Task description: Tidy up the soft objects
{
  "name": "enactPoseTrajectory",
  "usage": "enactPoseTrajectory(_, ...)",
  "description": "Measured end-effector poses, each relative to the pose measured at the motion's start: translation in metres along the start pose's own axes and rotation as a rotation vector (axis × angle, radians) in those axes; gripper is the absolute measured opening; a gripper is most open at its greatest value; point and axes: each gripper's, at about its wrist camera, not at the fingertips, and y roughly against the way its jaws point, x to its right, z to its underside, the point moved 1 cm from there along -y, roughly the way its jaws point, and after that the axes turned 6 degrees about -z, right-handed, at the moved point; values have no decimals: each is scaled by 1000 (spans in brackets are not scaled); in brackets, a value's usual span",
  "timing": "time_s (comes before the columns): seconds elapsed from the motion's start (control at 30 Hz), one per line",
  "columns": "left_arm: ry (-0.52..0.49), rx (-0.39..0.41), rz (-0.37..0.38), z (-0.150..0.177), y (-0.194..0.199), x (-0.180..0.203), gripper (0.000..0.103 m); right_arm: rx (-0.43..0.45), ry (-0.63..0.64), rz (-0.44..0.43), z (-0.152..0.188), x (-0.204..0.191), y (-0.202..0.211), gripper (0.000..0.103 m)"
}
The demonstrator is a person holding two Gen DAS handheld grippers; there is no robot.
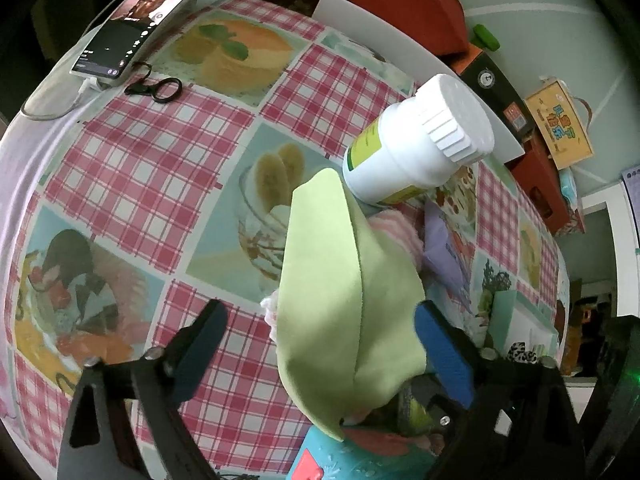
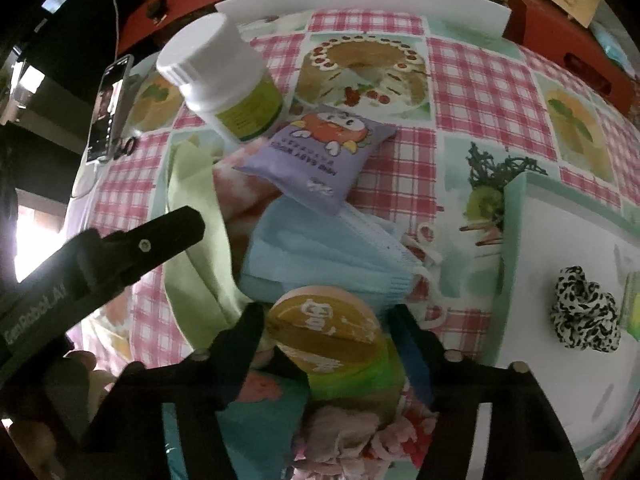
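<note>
From my left wrist camera, the green cloth [image 1: 344,300] fills the middle: a pale lime, smooth, felt-like sheet, folded so a crease runs down its length, rising in a peak toward the white bottle [image 1: 416,140]. My left gripper [image 1: 320,352] stands wide apart, one blue-padded finger on each side of the cloth; I cannot tell whether either pad touches it, and nothing is pinched. Under the cloth a pink fluffy towel [image 1: 396,232] peeks out, with a lilac packet [image 1: 444,256] just beside it.

My right camera shows the pile on the checked tablecloth [image 2: 488,92]. The green cloth [image 2: 196,216] lies at the left of the heap, the pink towel [image 2: 244,196] beside it, a stack of blue face masks [image 2: 320,256] in the middle with white ear loops, and the lilac packet [image 2: 316,152] resting on top of the stack, printed with a cartoon tomato figure and the words "MINI BABY WIPES", seen upside down. My right gripper [image 2: 328,340] has its fingers spread around a round squishy bun [image 2: 324,332], tan on top with white Chinese characters and a green band beneath; whether they are pressing it I cannot tell.

A leopard-print scrunchie [image 2: 584,312] lies in the white tray [image 2: 532,248] at the right. The other gripper's arm reads "GenRobot.AI". A phone [image 1: 144,20] sits propped at the far edge.
</note>
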Motion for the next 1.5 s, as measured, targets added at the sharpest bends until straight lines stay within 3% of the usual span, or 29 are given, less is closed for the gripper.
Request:
enactPoseTrajectory(0.13,-12,-7,6,0,-5,5,71,16,-19,-24,0,6,4,60)
enactPoseTrajectory(0.2,-13,-9,16,0,-7,6,56,19,-22,-34,1,7,6,60)
enactPoseTrajectory(0.33,-20,-1,15,0,-10,9,49,25,-31,-48,1,9,6,60)
enactPoseTrajectory(0.4,-21,4,24,0,-11,10,37,25,-29,-56,4,14,9,60)
enactPoseTrajectory(0.6,-16,32,49,-1,-3,6,16,40,-42,-70,7,16,11,60)
enactPoseTrajectory(0.9,-11,66,63,-2,10,3,14,63,-43,-88,13,26,22,55)
enactPoseTrajectory(1.5,1,141,94,-1,49,-5,14,138,-76,-173,29,37,36,54)
